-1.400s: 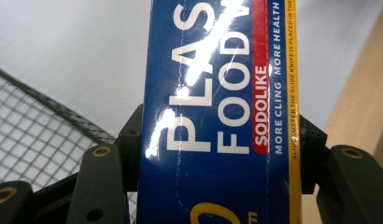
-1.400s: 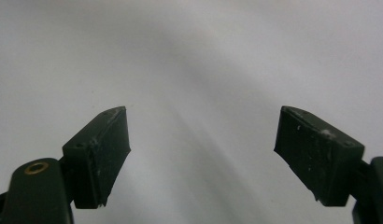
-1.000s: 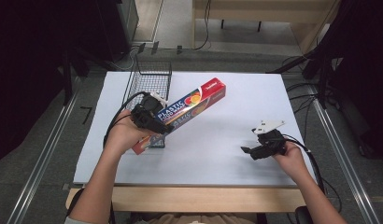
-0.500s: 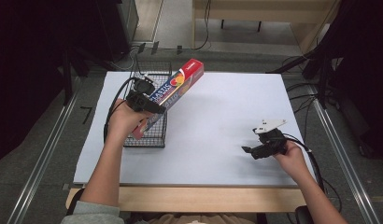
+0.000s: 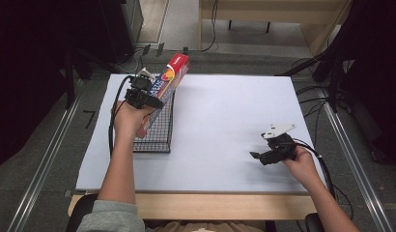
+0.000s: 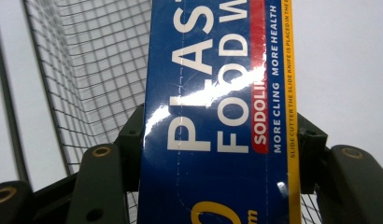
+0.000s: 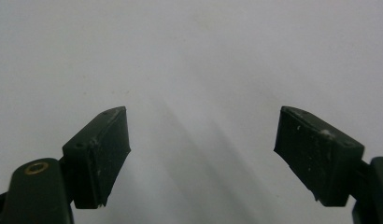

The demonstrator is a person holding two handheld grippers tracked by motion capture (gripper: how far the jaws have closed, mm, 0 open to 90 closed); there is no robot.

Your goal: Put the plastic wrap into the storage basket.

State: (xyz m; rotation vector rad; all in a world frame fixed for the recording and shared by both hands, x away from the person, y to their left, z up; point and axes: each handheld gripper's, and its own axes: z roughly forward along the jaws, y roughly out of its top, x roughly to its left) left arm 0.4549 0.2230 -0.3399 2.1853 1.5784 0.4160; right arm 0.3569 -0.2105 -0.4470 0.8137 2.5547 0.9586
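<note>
Jaws of left gripper (image 5: 147,96) clamp food-wrap box (image 6: 217,112); right gripper (image 7: 201,156) gapes.

right gripper (image 7: 201,156) | jaws apart, nothing between | over white table (image 7: 189,56)

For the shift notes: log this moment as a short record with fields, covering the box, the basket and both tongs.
held item: plastic food wrap box, blue with a red end, tilted, its red end pointing away from the person
holder: left tongs, shut on the box across its width; jaws press both long sides in the left gripper view
container: black wire basket at the table's left, under and beside the box
box placement: above the basket, not yet set down in it
right tongs: open, nothing between the jaws, low over the white table
</note>
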